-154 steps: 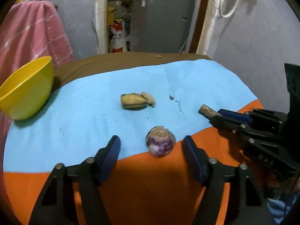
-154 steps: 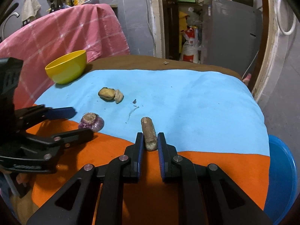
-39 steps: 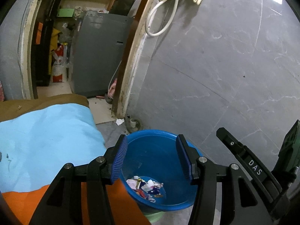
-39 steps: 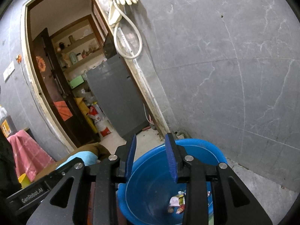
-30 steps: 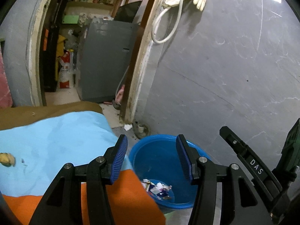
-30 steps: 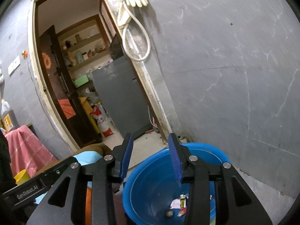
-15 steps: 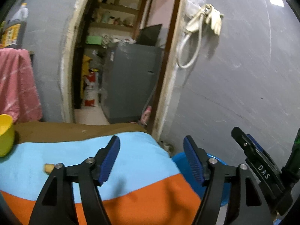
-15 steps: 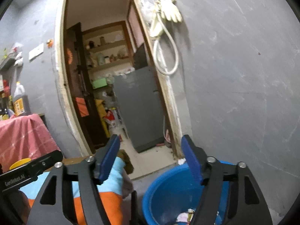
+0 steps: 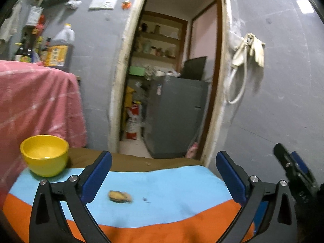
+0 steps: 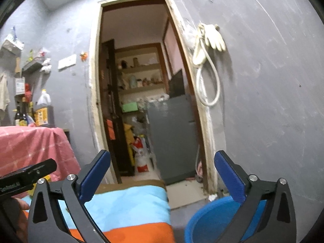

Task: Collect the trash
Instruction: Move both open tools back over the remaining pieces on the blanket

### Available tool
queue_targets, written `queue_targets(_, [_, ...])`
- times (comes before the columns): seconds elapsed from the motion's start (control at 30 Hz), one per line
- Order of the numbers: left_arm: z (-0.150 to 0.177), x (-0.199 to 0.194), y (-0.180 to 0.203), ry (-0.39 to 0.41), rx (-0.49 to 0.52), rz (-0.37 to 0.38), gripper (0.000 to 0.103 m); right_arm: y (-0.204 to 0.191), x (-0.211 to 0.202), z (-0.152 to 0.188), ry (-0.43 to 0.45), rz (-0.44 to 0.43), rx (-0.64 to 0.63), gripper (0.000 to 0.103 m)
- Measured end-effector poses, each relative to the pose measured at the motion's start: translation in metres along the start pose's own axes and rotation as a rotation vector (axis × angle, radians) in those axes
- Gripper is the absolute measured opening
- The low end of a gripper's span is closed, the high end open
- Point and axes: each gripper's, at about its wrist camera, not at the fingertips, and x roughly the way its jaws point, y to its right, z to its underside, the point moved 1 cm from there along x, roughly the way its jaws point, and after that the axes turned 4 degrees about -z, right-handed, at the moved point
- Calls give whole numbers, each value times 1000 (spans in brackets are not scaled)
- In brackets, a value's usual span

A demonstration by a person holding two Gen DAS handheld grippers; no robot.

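My left gripper (image 9: pixel 163 174) is open and empty, raised above the blue and orange cloth (image 9: pixel 174 184) on the table. A brownish piece of trash (image 9: pixel 119 196) lies on the blue part of the cloth, below and between the fingers. My right gripper (image 10: pixel 162 175) is open and empty, held high by the table's right end. The blue trash basin (image 10: pixel 210 220) stands on the floor at lower right in the right wrist view. The right gripper also shows at the right edge of the left wrist view (image 9: pixel 293 172).
A yellow bowl (image 9: pixel 44 151) sits at the table's far left corner. A pink-covered stand (image 9: pixel 38 105) with bottles stands behind it. A doorway with a grey cabinet (image 9: pixel 174 115) lies beyond the table. The grey wall (image 10: pixel 273 101) rises behind the basin.
Both grippers have swung up and left, away from the blue basin and back toward the table. Their jaws have opened wider. The trash carried earlier is gone from them.
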Motion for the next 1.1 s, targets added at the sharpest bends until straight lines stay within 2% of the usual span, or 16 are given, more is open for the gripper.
queue_targets(0.13, [6,-11,-18,31,-3,-83,101,-19,-4,-1,40,-42,-39,103])
queue_targets(0.37, [9,-24,-48,63,-12,-162,101,-45,-4,1,70,-95,-89,103])
queue_targets(0.73, [16,-36,-89,66,-17,-237,101,-79,4,10,55,-176,-112,103])
queue_targets(1.1, [20,-34,-101,78,12,-254,101,-111,13,23,15,-241,-186,103])
